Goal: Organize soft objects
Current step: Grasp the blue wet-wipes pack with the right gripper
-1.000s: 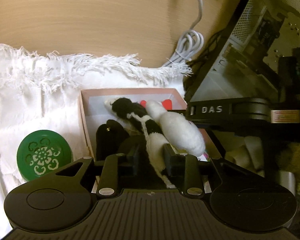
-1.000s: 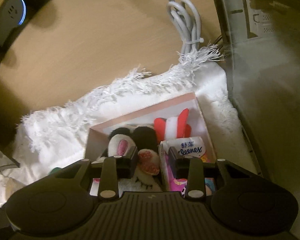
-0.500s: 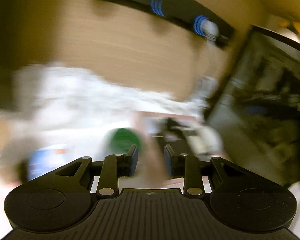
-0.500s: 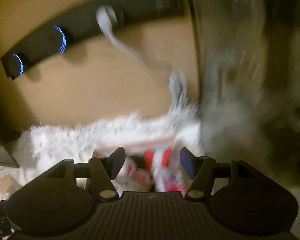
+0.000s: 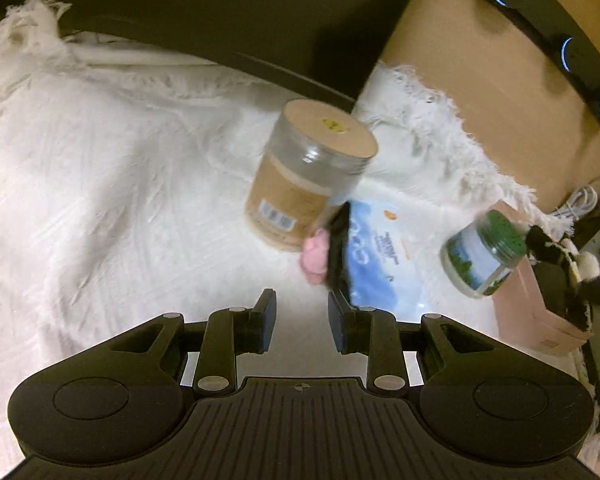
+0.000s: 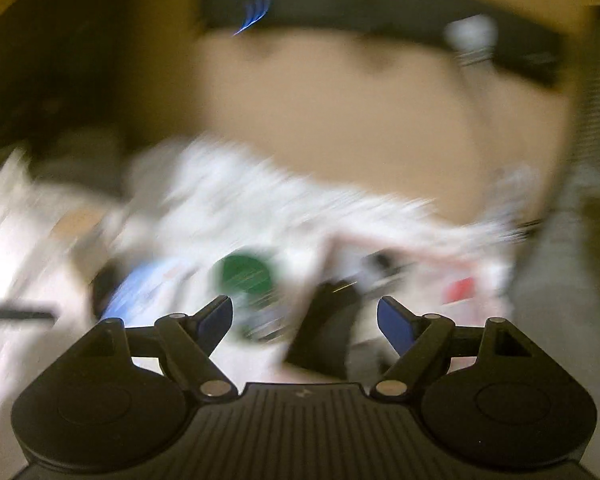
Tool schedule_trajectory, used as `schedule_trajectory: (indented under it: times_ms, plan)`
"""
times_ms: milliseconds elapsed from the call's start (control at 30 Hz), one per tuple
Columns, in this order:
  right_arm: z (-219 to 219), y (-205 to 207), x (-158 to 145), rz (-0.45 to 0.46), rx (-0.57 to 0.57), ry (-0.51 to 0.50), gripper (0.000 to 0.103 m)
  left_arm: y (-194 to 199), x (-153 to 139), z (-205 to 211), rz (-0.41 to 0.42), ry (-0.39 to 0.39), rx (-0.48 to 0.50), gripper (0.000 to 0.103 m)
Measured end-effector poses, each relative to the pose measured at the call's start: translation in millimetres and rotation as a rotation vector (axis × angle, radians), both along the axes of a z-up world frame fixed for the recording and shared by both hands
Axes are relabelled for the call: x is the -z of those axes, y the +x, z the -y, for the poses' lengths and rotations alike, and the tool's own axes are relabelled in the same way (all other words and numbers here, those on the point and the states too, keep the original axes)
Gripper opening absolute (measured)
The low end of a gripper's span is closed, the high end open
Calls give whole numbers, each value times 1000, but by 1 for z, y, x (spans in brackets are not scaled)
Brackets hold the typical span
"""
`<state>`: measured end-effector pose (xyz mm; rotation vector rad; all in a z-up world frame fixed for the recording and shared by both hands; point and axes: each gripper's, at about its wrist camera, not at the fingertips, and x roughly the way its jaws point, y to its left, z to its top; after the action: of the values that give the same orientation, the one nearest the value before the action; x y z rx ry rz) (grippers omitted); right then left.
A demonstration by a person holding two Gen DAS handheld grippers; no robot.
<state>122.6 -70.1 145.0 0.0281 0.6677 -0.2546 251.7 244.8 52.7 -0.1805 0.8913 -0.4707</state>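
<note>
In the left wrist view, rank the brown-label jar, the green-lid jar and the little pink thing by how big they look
1. Brown-label jar, largest.
2. Green-lid jar.
3. Pink thing, smallest, partly hidden by something black.
Fisheye stretch and differing distance make true sizes unsure.

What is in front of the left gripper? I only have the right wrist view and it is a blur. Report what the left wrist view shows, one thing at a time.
Observer: The left gripper is open over the white cloth, with nothing between its jaws.
Operator: Give me the nearest soft item.
Observer: A pink and black soft thing lies just ahead, right beside a tan-lidded jar.
Operator: Locate the box.
Observer: The pink box is at the far right of the view, with a black and white plush showing at its top.
</note>
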Motion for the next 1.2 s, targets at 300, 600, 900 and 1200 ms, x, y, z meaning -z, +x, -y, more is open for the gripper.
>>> schedule_trajectory:
  times_ms: [300,600,900,1200]
  plan:
    - [-97,92,61,-124,-232,144,80,4,-7,-2,-3,11,47,31]
    - [-121,174,123,-263,-144,270,87,3,11,-30,-67,-20,40,31]
    - [-124,150,118,-304,-105,168,78,27,18,2,-35,-43,86,31]
    - [-107,99,119,-308,-59,205,83,56,20,55,-14,28,34,38]
